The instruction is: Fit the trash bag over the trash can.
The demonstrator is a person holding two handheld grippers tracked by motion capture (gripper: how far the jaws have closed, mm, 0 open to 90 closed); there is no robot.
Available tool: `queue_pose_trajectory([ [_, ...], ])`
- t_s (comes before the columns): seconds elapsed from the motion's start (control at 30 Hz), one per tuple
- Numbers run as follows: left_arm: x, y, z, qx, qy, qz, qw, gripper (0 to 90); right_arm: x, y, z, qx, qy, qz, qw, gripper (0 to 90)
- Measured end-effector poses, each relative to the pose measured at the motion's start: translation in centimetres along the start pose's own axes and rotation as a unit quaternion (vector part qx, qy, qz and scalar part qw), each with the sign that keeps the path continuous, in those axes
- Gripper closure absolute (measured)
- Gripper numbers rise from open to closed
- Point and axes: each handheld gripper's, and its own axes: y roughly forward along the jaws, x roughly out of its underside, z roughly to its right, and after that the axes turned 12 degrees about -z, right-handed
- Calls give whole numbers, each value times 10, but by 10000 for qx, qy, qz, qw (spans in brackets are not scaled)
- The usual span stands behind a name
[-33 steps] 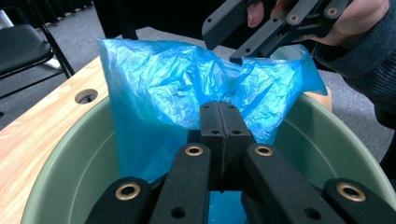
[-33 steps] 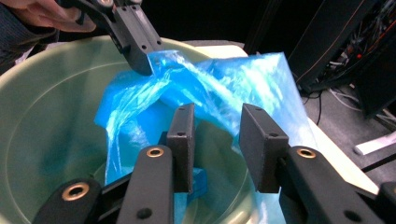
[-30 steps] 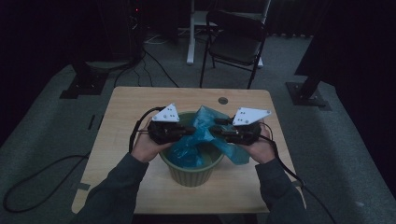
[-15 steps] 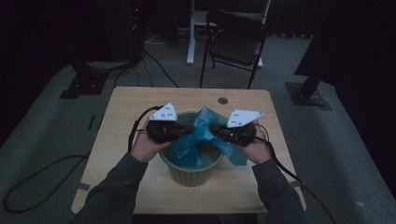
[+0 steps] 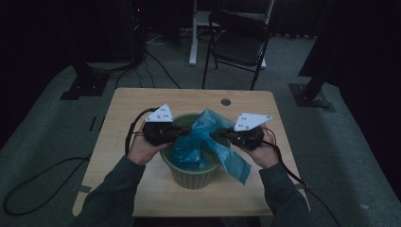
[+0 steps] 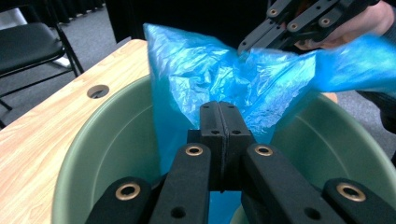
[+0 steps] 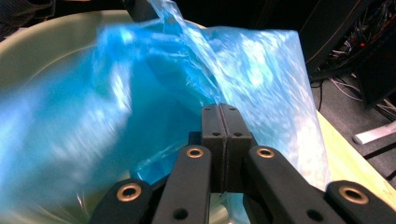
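Note:
A green plastic pot (image 5: 193, 176) stands on the wooden table (image 5: 137, 101), with a crumpled blue plastic bag (image 5: 197, 142) partly inside it. One flap of the bag hangs over the near right rim. My left gripper (image 5: 184, 128) is over the pot's left rim, shut on the bag's left side. From the right, my right gripper (image 5: 221, 132) is shut on the bag's upper right edge. In the left gripper view the closed jaws (image 6: 219, 105) pinch blue film (image 6: 210, 70) above the pot (image 6: 116, 140). In the right gripper view the jaws (image 7: 220, 108) are pressed together on the bag (image 7: 140, 93).
A round cable hole (image 5: 226, 101) is in the table's far edge. A black folding chair (image 5: 236, 45) stands behind the table, with stand bases (image 5: 312, 97) at both sides. Cables (image 5: 38, 182) trail over the floor on the left.
The right gripper moved in toward the bag, then drew back slightly to the right with the film. The bag's top now stretches between the two grippers. The left hand barely moved.

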Motion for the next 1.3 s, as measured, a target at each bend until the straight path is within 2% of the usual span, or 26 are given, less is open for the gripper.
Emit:
queue_pose_trajectory([
  [0.7,27,-15,-16,-234,-386,70,9990,900,13,-9,3,67,84,-45,9999,900],
  [1.3,55,-31,-35,-446,-864,221,9950,900,23,-16,4,101,129,-104,9998,900],
])
